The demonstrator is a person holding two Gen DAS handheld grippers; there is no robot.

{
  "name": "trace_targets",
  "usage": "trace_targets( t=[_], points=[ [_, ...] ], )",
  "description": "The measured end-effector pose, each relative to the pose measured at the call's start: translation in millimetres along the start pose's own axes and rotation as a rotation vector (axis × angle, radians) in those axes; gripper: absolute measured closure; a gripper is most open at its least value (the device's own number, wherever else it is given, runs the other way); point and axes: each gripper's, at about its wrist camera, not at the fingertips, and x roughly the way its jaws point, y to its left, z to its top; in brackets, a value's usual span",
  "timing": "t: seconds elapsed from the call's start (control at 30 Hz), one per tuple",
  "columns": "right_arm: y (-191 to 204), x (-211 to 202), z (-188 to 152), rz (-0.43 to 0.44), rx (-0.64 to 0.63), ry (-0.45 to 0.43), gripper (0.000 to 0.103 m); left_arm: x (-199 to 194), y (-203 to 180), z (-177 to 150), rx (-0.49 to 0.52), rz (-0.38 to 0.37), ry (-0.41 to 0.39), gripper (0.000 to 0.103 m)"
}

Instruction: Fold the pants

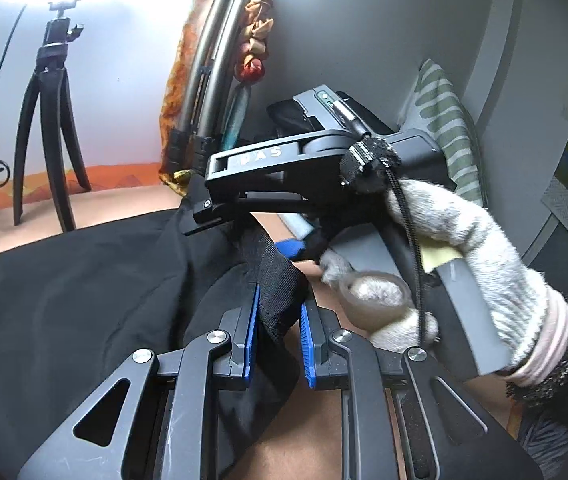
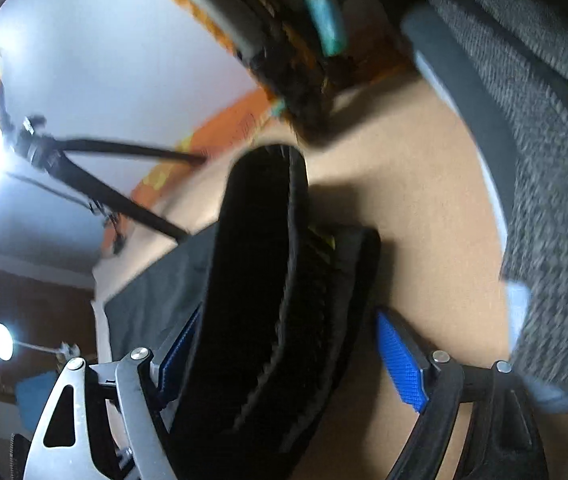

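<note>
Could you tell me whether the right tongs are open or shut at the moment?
Open: the right tongs stand wide, their blue pads clear of the pants waistband between them.

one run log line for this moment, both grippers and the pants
left gripper: shut on pants waistband | right gripper: open, waistband between jaws | pants: unfolded on table

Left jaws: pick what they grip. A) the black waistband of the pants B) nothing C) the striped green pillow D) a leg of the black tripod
A: the left gripper has its blue pads pressed on the ribbed black waistband of the pants.
</note>
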Motion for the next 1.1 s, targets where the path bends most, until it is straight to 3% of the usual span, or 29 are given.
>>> trace_targets(
  t=[0.1,0.13,0.17,0.27,0.5,0.77,1.1],
  points=[
    [1,4,2,0.021,0.002,-0.009,0.048,1,-1,-1,-0.005,-0.008,0.003,0.086],
    [1,4,2,0.041,0.003,-0.014,0.065,0,-2,-2,-0.005,-0.012,0.004,0.086],
    [3,4,2,0.058,0.002,-0.016,0.074,0,-3,-2,-0.004,-0.016,0.005,0.086],
    [8,-8,0,0.084,-0.020,-0.064,0.087,-4,-7,-3,-0.013,-0.030,0.002,0.086],
    [48,-41,-9,0.024,-0.154,-0.133,0.090,-27,-11,0,-0.018,-0.044,-0.012,0.086],
    [118,-57,-25,-0.015,-0.288,-0.155,0.090,-82,13,-5,-0.072,-0.021,-0.080,0.086],
    [202,-27,-52,-0.046,-0.399,-0.138,0.090,-143,61,-29,-0.159,0.015,-0.167,0.086]
  ],
)
